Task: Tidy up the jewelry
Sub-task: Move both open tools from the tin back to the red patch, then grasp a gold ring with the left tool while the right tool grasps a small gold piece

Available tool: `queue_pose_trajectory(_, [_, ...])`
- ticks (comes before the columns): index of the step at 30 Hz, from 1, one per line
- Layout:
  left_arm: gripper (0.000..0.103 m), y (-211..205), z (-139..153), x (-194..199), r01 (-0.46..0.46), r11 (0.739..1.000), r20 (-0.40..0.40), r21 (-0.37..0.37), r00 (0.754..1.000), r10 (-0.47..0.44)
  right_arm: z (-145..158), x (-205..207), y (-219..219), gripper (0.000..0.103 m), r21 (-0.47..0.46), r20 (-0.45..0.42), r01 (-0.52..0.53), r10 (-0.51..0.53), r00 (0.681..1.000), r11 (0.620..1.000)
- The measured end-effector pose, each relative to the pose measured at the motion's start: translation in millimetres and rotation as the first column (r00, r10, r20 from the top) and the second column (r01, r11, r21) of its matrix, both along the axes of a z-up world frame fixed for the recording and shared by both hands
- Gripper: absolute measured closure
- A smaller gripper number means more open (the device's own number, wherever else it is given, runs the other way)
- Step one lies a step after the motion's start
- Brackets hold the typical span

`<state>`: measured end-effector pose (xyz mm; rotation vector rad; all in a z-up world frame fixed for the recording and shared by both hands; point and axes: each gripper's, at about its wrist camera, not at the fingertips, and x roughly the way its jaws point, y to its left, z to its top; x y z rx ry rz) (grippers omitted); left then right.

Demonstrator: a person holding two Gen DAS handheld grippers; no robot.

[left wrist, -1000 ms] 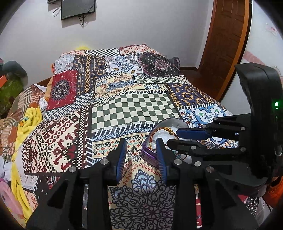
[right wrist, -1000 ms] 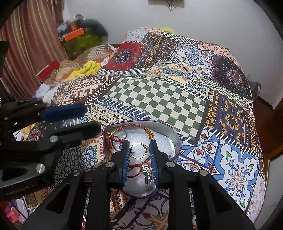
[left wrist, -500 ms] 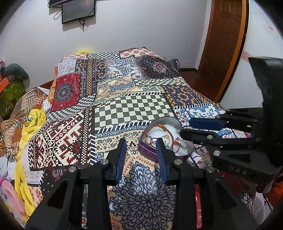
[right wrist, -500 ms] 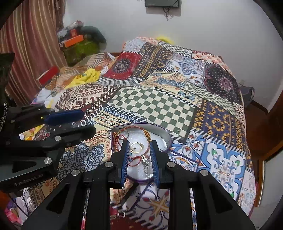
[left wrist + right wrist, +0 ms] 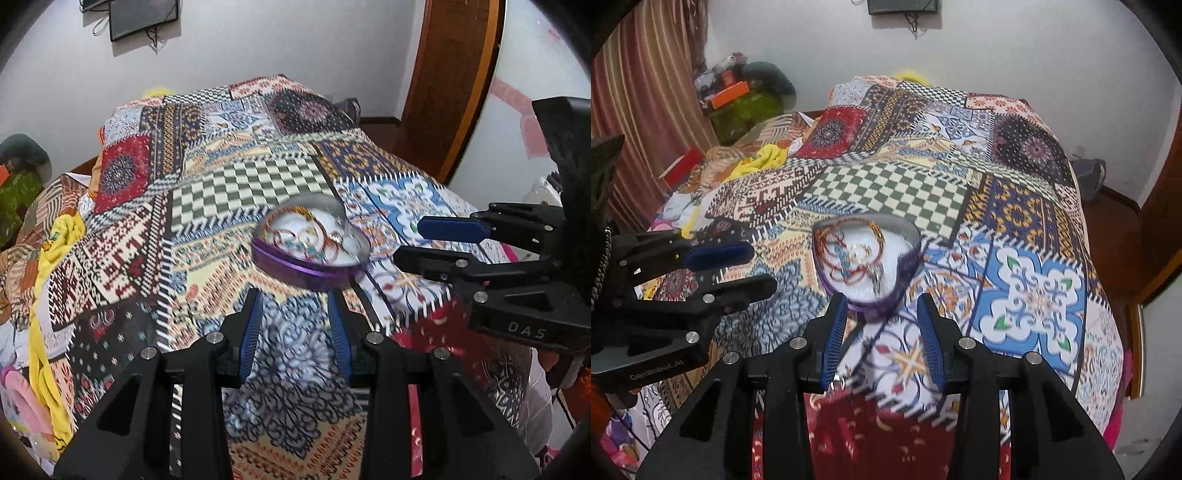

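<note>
A purple heart-shaped box (image 5: 308, 271) sits open on a bed covered by a patchwork bedspread (image 5: 240, 184). In the left wrist view the box lies at the centre of the frame; in the right wrist view it (image 5: 908, 258) also lies at the centre, just above the tool's fingertips. Its white lining carries a tangle of jewelry (image 5: 855, 256): red and orange corded bracelets, a gold ring and a small silver piece near the lower edge. Motion blur softens the finer details.

The left tool (image 5: 295, 325) fills the lower centre of its own frame, its 2 blue-padded fingers partly apart and widening, with only bedspread between them. It holds nothing, and the box stands just above its tips. In the right wrist view this same tool (image 5: 738, 269) enters from the left edge, clear of the box.

The right tool (image 5: 882, 325) takes the lower centre of its frame, its jaws opening, nothing gripped, the box's near rim just beyond the tips. In the left wrist view it (image 5: 413, 242) reaches in from the right edge, tips just beside the box.

A dark screen (image 5: 144, 16) hangs on the wall at the upper left.
</note>
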<state>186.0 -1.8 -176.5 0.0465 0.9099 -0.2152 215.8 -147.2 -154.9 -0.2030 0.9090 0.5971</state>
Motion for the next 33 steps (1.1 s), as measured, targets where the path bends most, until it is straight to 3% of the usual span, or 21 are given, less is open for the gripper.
queue_pose_trajectory(12, [0.067,2,-22,-16,0.006,1.0,-0.069,-0.01,0.998,-0.007,-41,-29,2,0.067,-0.017,-0.106,-0.034,0.032,0.994,0.999])
queue_pose_trajectory(23, [0.067,5,-36,-17,-0.004,0.999,-0.105,-0.049,0.994,-0.002,-45,-38,13,0.068,-0.063,-0.051,-0.073,0.069,0.996,0.995])
queue_pose_trajectory(28, [0.067,1,-39,-14,0.007,0.999,-0.111,-0.05,0.994,-0.012,-46,-38,15,0.088,-0.066,-0.05,-0.099,0.096,0.994,0.993])
queue_pose_trajectory(33, [0.067,-6,-41,-11,0.022,0.998,-0.116,-0.055,0.993,-0.028,-48,-38,14,0.094,-0.052,-0.058,-0.101,0.098,0.994,0.994])
